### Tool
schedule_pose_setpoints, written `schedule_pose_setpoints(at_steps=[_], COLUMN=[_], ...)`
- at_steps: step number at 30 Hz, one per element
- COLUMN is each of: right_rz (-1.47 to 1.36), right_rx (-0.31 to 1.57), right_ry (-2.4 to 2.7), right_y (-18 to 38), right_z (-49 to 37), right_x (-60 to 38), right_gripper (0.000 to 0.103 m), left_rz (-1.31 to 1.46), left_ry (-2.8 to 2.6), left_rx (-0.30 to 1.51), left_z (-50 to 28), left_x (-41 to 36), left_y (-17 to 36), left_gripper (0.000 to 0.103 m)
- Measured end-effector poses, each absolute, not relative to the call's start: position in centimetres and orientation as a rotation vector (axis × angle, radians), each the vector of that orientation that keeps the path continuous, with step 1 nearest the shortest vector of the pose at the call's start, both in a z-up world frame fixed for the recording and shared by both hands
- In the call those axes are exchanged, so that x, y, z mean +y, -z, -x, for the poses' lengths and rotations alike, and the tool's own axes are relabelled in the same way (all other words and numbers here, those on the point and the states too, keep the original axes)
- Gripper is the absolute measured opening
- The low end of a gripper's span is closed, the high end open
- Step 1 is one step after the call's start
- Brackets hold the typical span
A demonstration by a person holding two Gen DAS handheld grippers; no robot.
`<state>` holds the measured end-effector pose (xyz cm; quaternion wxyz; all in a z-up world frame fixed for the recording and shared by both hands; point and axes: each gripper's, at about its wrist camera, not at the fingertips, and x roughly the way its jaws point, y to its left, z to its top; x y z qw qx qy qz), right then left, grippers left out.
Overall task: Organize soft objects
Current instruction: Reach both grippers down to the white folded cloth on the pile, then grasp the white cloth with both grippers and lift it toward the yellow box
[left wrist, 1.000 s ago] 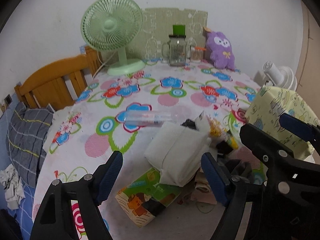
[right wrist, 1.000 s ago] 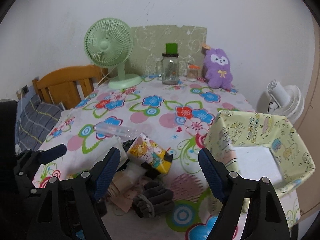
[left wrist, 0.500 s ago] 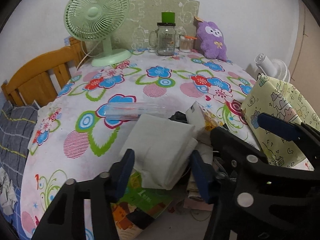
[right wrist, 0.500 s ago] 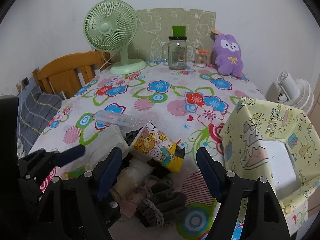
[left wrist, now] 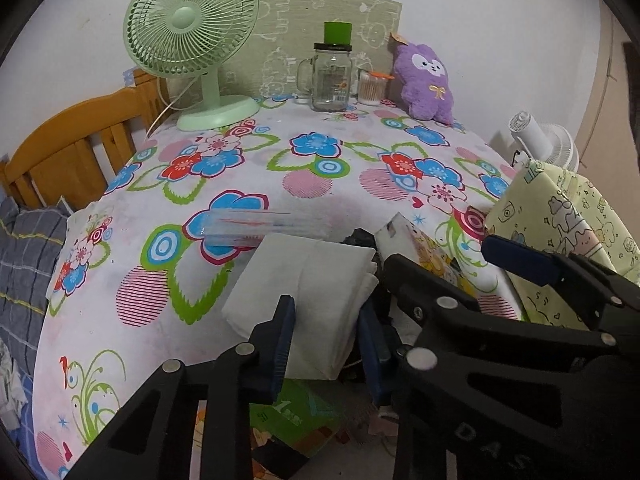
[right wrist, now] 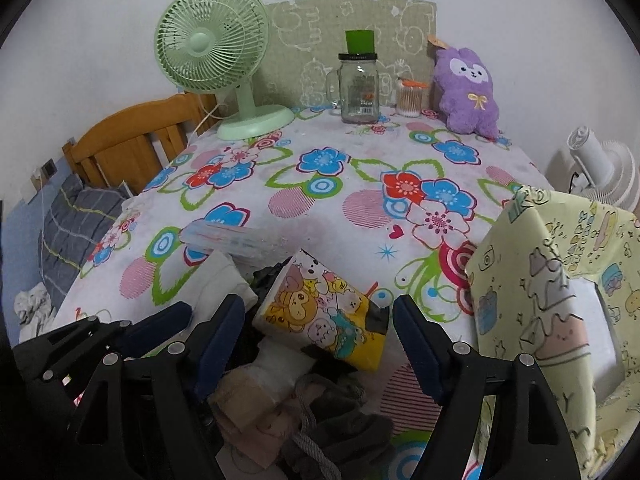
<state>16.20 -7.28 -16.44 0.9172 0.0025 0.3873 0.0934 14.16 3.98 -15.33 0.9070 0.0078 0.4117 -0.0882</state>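
1. Left gripper (left wrist: 324, 332) is closing right now, jaws narrowing round the near end of the white tissue pack (left wrist: 304, 280). Pack is sitting btwn the two blue pads, which look about on it, but I can't tell if they're squeezing yet.

2. It's pointing down at a slant, prob. because the pack is lying flat on top of the pile and the near edge is the easiest bit to pinch.

3. Under that pack a green carton (left wrist: 296, 412) is poking out, so the pack is riding on other stuff, not on the cloth itself.

4. Right gripper (right wrist: 318, 344) is hanging wide apart, holding nothing. Its pads are standing either side of the cartoon tissue pack (right wrist: 320, 312), not touching; looks like it's lining up for that one.

5. Below it the soft heap: a dark glove (right wrist: 344, 432) w/ a cord, beige cloth (right wrist: 244, 412) beside it. All bunched at the table's near edge, within reach of both hands.

6. Yellow fabric box (right wrist: 560, 292) is standing open to the right, just beside the pile. Judging by the task, that's where the soft things are going.

7. Clear plastic case (left wrist: 256, 228) is lying just beyond the white pack, on the flowered tablecloth (left wrist: 320, 176).

8. Far back: green fan (left wrist: 196, 48), glass jar (left wrist: 330, 76), purple plush (left wrist: 424, 80), well apart from the action.
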Motion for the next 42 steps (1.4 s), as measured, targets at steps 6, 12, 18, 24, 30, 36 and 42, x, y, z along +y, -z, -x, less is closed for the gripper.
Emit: schedule_pose_setpoints(at_steps=[6, 12, 18, 24, 30, 36, 42], right_rz=[-0.020, 0.008, 0.006, 0.013, 0.010, 0.018, 0.019], right_rx=[0.849, 0.839, 0.834, 0.815, 0.803, 0.792, 0.769], right_ry=[-0.209, -0.227, -0.230, -0.221, -0.221, -0.216, -0.211], right_y=[17.6, 17.5, 17.2, 16.3, 15.3, 13.9, 12.4], right_z=[-17.3, -17.1, -16.9, -16.3, -15.7, -14.9, -14.0], right_x=[-7.0, -6.5, -6.6, -6.9, -7.2, -7.4, -7.9], right_gripper=[0.064, 0.044, 0.030, 0.023, 0.021, 0.021, 0.020], left_rz=[-0.002, -0.004, -0.009, -0.015, -0.016, -0.013, -0.015], left_ry=[0.181, 0.179, 0.170, 0.178, 0.170, 0.166, 0.169], left_rx=[0.868, 0.878, 0.876, 0.874, 0.851, 0.818, 0.789], left_z=[-14.5, -14.7, -14.6, -14.4, -13.8, -13.0, -12.4], left_x=[4.0, 3.9, 3.8, 3.5, 3.2, 3.0, 2.6], left_y=[15.9, 16.2, 16.0, 15.5, 14.5, 13.1, 11.7], left_gripper=[0.029, 0.026, 0.022, 0.016, 0.013, 0.010, 0.008])
